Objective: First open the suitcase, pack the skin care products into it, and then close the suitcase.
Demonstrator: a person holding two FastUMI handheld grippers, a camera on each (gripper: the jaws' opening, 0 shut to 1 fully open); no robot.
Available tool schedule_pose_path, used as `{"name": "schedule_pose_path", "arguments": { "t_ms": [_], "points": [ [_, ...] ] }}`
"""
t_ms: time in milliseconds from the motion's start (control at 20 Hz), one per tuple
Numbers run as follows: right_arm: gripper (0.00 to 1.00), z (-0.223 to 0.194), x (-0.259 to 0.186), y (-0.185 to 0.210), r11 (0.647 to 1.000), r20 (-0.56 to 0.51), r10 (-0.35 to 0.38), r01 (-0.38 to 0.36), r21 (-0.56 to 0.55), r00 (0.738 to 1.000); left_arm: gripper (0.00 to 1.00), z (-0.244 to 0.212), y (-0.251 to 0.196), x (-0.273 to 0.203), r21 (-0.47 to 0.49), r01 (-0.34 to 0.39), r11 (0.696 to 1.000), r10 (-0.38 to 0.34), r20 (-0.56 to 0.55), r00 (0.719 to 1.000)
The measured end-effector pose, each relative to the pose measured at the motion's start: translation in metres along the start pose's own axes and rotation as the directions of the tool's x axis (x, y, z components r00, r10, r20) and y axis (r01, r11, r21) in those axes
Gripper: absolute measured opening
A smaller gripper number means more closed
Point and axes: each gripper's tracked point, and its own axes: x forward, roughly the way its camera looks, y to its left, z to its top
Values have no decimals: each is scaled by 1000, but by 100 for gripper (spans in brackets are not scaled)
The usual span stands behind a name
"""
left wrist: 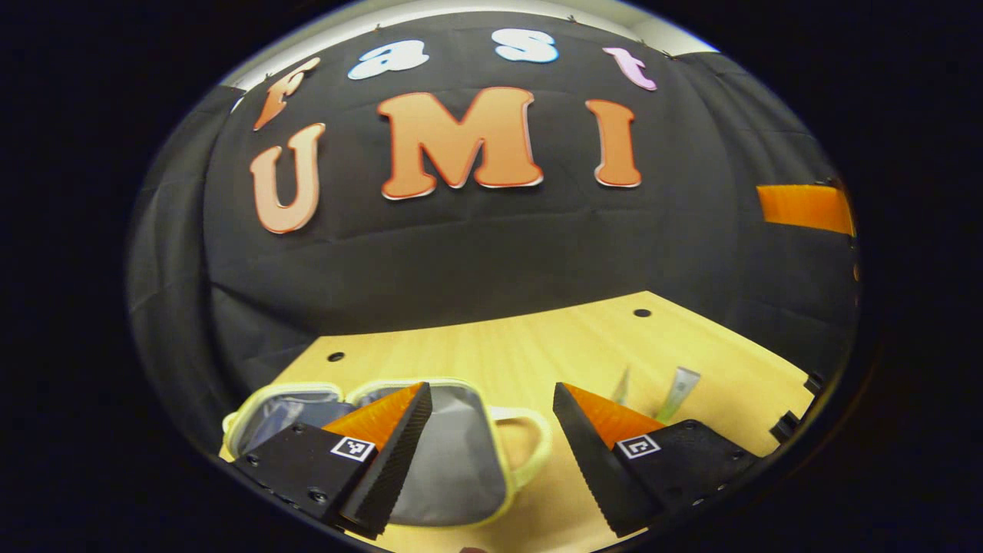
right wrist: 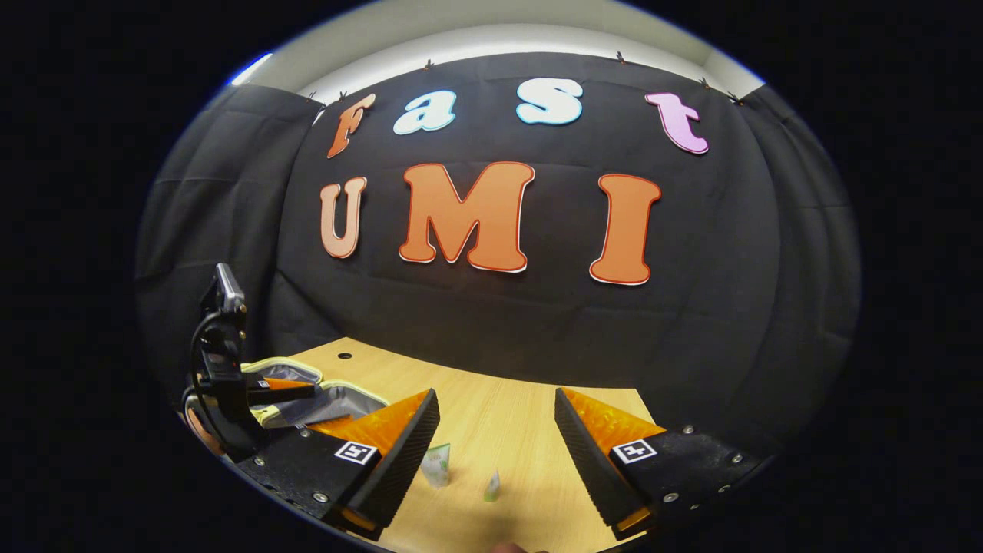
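A small suitcase with a pale yellow rim and grey lining lies open on the wooden table, its handle pointing right. My left gripper hovers open above it, holding nothing. Two skin care tubes, a pale green one and a smaller one, lie on the table to the right of the case. In the right gripper view the same tubes lie just below my right gripper, which is open and holds nothing. The left gripper shows there over the suitcase.
The light wooden table has small round holes near its back edge. Black cloth walls stand close behind and on both sides. An orange strip hangs on the right wall. Dark brackets sit at the table's right edge.
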Motion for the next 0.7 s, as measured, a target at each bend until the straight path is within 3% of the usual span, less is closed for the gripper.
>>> {"name": "schedule_pose_path", "arguments": {
  "t_ms": [350,700],
  "points": [
    [96,-47,7,-12,1000,-89,18,-18,4,996,98,-61,-98,52,-13,147,989,-147,-89,985],
    [96,-86,26,-19,999,-160,6,-12,-34,987,87,-111,-118,102,-70,161,984,-172,-187,967]
  ]
}}
